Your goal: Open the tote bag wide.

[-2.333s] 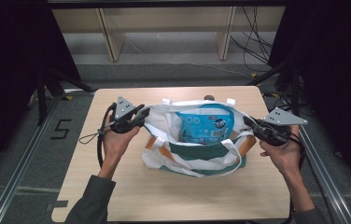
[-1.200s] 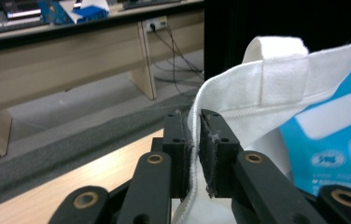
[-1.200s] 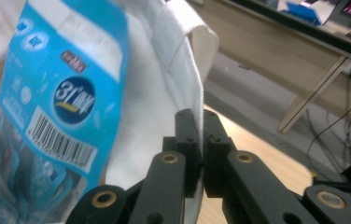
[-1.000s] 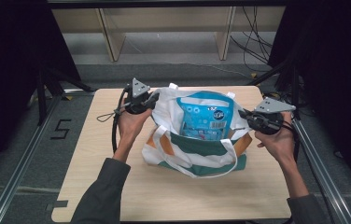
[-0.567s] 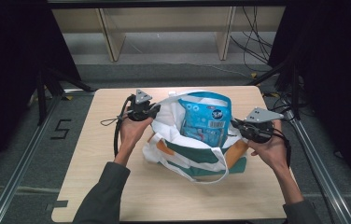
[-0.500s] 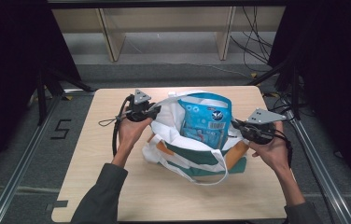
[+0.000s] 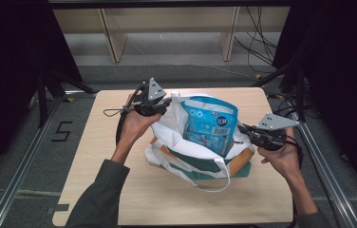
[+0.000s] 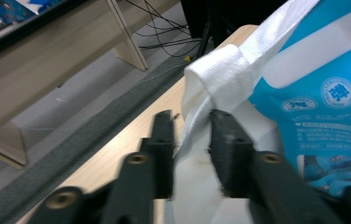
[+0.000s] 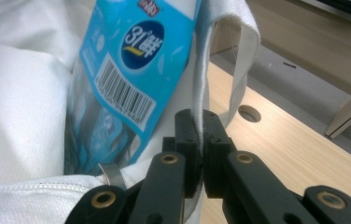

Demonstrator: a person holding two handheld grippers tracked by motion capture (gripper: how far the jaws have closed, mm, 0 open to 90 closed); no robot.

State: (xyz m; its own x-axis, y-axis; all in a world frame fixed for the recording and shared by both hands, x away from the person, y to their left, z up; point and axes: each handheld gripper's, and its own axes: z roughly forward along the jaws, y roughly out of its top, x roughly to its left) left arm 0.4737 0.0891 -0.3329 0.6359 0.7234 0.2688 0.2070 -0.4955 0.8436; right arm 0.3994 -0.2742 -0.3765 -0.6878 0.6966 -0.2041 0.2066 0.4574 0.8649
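While clamping the tote bag [image 9: 19,116] rim, right hand-held gripper [image 9: 200,122] (jaws shut)

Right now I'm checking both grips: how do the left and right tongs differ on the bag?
The right tongs are pinched shut on the white bag edge; the left tongs stand apart, having just been opening, cloth loose between them. The left sits higher in the high view. Both are at the bag's rim, either side of the blue pouch.

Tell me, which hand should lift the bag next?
Probably the right. The right gripper is shut on the bag edge. The left gripper jaws have just been opening, with cloth loose between them.
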